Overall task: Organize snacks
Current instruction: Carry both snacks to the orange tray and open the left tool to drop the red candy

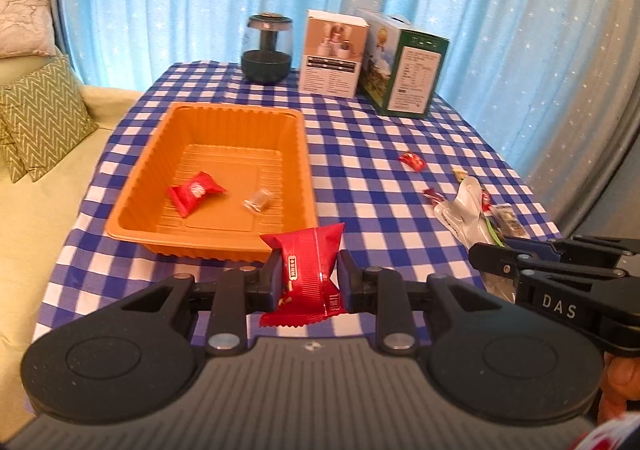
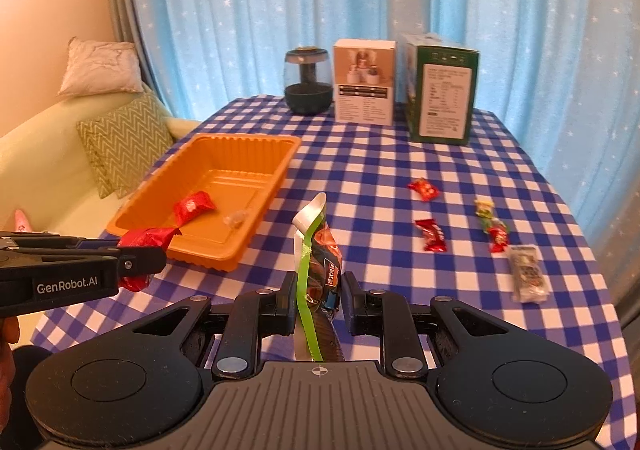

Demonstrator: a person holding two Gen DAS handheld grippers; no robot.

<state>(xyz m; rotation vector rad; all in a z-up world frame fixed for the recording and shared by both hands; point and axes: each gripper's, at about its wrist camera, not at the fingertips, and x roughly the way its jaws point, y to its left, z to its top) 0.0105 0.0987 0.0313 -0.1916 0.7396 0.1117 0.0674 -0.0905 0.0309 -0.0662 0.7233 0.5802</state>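
The left tongs (image 1: 307, 282) are clamping a red snack packet (image 1: 308, 274) and the right tongs (image 2: 316, 300) a green-striped pouch (image 2: 318, 270), both needing carrying over the orange tray (image 1: 132, 186) for release.

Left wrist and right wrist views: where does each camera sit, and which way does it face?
Left wrist: on the left gripper, facing down across the table at the orange tray; jaws clamp a red snack packet; right gripper at right.
Right wrist: on the right gripper, same heading; jaws clamp a green-edged pouch; left gripper at left.
Shared: tray, two boxes, dark jar.
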